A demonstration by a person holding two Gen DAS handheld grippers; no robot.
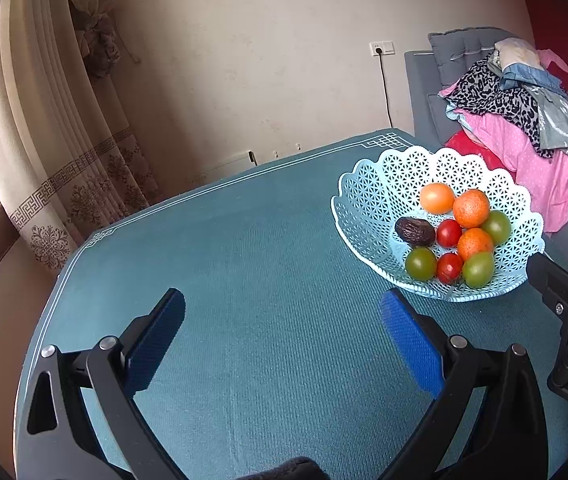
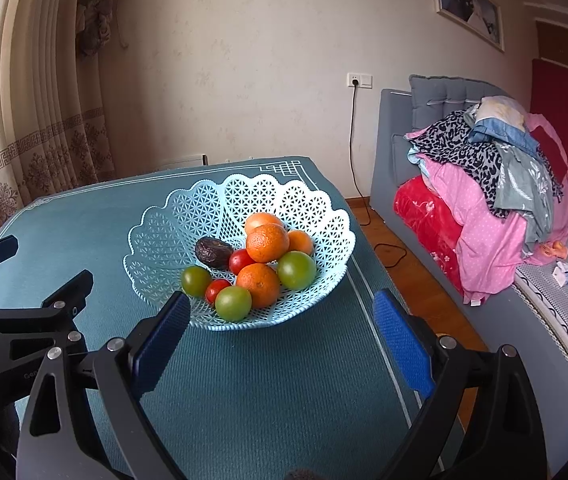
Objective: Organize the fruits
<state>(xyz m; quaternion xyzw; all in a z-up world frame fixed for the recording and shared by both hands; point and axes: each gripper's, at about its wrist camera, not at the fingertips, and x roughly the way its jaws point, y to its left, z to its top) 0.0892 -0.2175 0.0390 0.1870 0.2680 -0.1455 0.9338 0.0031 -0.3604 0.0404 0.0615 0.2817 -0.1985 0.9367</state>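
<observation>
- Your left gripper [image 1: 282, 334] and right gripper [image 2: 280, 334] hover wide open, empty, before the lattice basket [image 2: 156, 236].
- Fruits [image 2: 268, 243] look smooth, round — likely slippery; pinch each gently across its middle.

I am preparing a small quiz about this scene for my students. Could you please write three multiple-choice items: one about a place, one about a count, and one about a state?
1. Where do the fruits lie?
A. on the bare table
B. in the light blue basket
C. on the sofa

2. How many green fruits are there?
A. one
B. three
C. five

3. How does the right gripper stand?
A. open and empty
B. shut on an orange
C. shut on the basket rim

Key: 1 B, all fruits sit inside the light blue basket on the table. 2 B, three green fruits show in both views. 3 A, the right gripper has its fingers wide apart, nothing between them.
</observation>
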